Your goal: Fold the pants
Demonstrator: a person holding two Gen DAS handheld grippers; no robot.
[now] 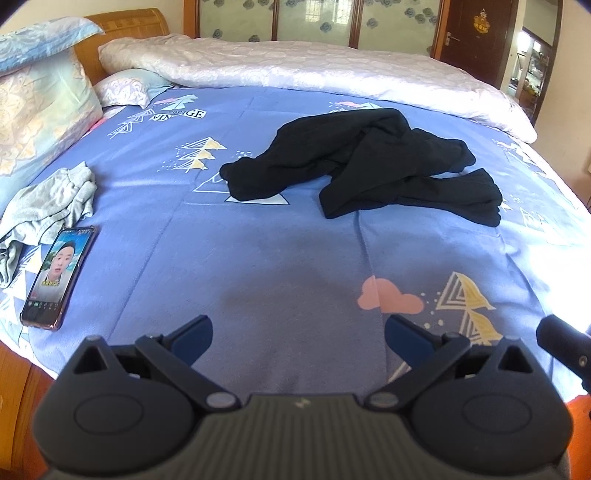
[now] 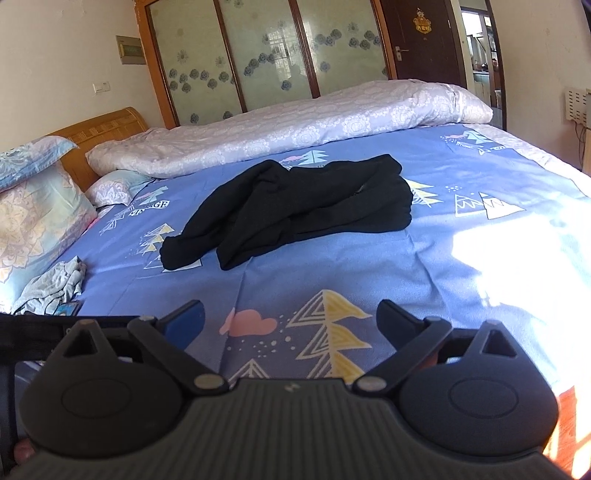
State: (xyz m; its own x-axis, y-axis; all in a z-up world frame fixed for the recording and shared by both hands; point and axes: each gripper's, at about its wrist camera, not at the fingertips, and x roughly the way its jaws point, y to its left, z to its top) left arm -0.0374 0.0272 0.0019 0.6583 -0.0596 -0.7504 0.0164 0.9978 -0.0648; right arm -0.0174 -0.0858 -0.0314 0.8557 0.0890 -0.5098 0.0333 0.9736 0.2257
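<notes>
Black pants [image 1: 362,162] lie crumpled mid-bed, well ahead of you; both the left gripper [image 1: 298,338] and right gripper [image 2: 291,319] are spread wide, empty; first reach the waistband, then pull it flat.

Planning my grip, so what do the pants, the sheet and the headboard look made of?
Pants: soft, matte black knit or fleece, judging by the limp, rumpled folds with no shine; the exact fibre is unclear.
Sheet: thin woven cloth, probably cotton, matte and printed, with fine creases.
Headboard: varnished orange-brown wood with a slight gloss and visible grain.
</notes>
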